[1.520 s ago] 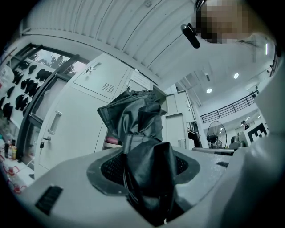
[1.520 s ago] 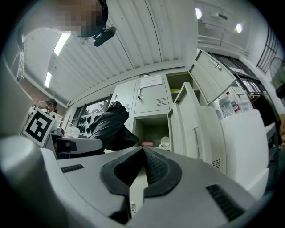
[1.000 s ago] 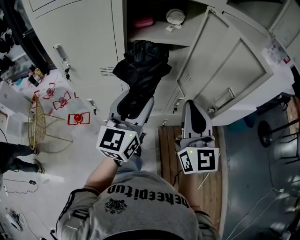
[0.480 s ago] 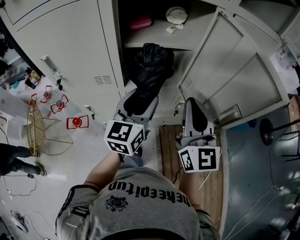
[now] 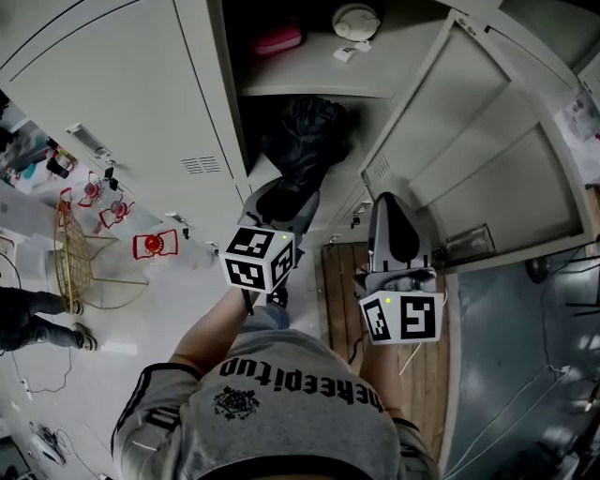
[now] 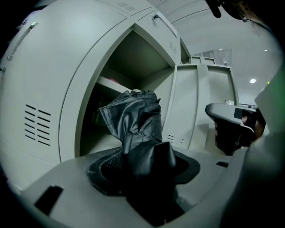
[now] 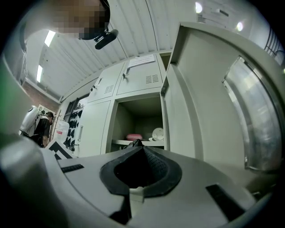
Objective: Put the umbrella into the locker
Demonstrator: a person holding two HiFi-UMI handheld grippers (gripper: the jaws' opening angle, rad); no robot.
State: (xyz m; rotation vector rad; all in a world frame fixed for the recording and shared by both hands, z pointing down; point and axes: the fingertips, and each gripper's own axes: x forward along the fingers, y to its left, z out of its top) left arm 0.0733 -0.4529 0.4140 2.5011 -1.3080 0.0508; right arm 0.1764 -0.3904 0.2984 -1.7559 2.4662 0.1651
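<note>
A black folded umbrella (image 5: 302, 141) pokes into the open locker (image 5: 309, 90), in the dark space below its shelf. My left gripper (image 5: 281, 202) is shut on the umbrella's lower end; in the left gripper view the crumpled umbrella (image 6: 133, 120) rises from between the jaws of the left gripper (image 6: 147, 151) towards the opening. My right gripper (image 5: 392, 220) hangs to the right of it, beside the open locker door (image 5: 469, 159), shut with nothing in it. From the right gripper view the right gripper (image 7: 141, 149) points at the same locker.
On the locker shelf lie a pink thing (image 5: 278, 39) and a white round dish (image 5: 356, 19). On the floor at the left stand a gold wire frame (image 5: 73, 253) and red items (image 5: 155, 244). A wooden board (image 5: 342, 300) lies below the grippers. A person (image 5: 28, 314) stands at far left.
My left gripper has carried the umbrella forward, so its top now sits deeper inside the locker opening. The right gripper has barely moved.
</note>
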